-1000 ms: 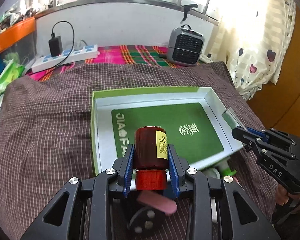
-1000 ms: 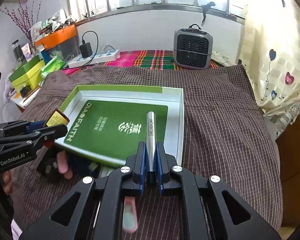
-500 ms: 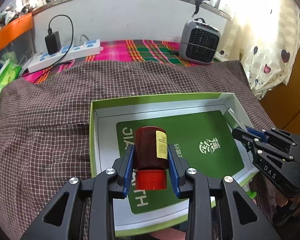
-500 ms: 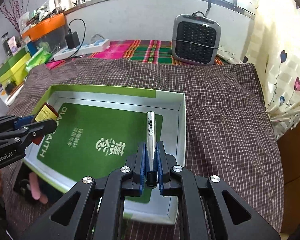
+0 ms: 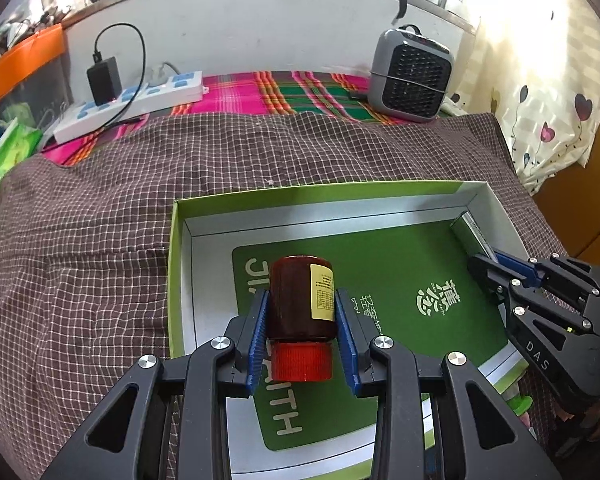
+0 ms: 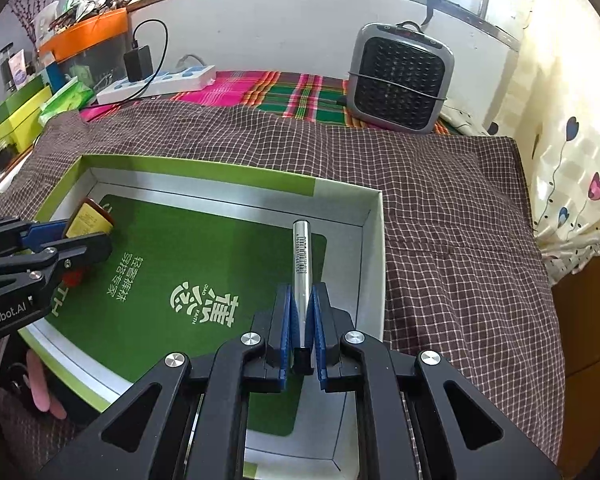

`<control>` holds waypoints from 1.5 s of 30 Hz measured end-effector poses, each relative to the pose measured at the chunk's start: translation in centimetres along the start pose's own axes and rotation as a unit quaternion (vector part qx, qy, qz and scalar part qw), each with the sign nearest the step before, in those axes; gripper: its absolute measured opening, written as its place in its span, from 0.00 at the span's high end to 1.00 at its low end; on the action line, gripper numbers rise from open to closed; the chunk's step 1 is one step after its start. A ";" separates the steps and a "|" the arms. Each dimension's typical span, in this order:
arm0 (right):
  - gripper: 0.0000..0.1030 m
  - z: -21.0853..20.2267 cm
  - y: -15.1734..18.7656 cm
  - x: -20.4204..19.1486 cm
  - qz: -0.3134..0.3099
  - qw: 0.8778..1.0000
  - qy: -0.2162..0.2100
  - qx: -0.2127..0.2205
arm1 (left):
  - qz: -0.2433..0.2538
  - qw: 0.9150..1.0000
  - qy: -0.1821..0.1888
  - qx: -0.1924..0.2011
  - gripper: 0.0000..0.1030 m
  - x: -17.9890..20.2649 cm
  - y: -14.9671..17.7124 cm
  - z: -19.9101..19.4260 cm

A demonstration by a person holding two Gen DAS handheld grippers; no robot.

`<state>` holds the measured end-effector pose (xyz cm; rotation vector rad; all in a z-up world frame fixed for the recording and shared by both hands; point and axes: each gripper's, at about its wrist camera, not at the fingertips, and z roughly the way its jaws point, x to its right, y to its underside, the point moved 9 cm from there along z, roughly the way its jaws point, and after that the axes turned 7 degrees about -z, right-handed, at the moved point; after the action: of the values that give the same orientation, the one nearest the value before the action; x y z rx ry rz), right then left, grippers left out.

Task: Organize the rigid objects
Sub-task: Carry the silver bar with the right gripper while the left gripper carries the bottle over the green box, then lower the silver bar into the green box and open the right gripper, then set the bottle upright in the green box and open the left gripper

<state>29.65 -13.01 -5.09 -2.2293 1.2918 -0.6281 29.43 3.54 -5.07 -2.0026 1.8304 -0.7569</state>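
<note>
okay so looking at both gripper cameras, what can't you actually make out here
- Label text on the red bottle in the left gripper: too small, left wrist view.
- Barcode digits on the silver tube in the right gripper: too small, right wrist view.
- Whether either touches the green box floor: hidden by the fingers.

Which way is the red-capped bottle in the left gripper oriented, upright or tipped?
Tipped. The bottle lies along the left gripper fingers, red cap toward the camera, base pointing away over the green box.
</note>
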 end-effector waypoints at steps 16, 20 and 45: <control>0.86 0.0 0.0 0.0 0.016 1.000 -0.019 0.005 | -0.002 1.000 -0.006 0.000 0.70 -0.2 0.0 0.0; 0.78 -0.1 -0.1 -0.2 0.023 0.999 -0.030 0.009 | -0.006 1.000 -0.006 0.000 0.67 -0.3 -0.1 -0.1; 0.59 -2.2 0.1 -0.6 0.045 0.997 -0.048 0.030 | -0.018 1.000 0.010 0.015 0.58 -0.2 0.5 -3.0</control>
<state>27.96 -12.97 -3.50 -2.1135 1.2992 -0.5148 27.26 3.97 -2.99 -2.0212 1.7888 -0.8115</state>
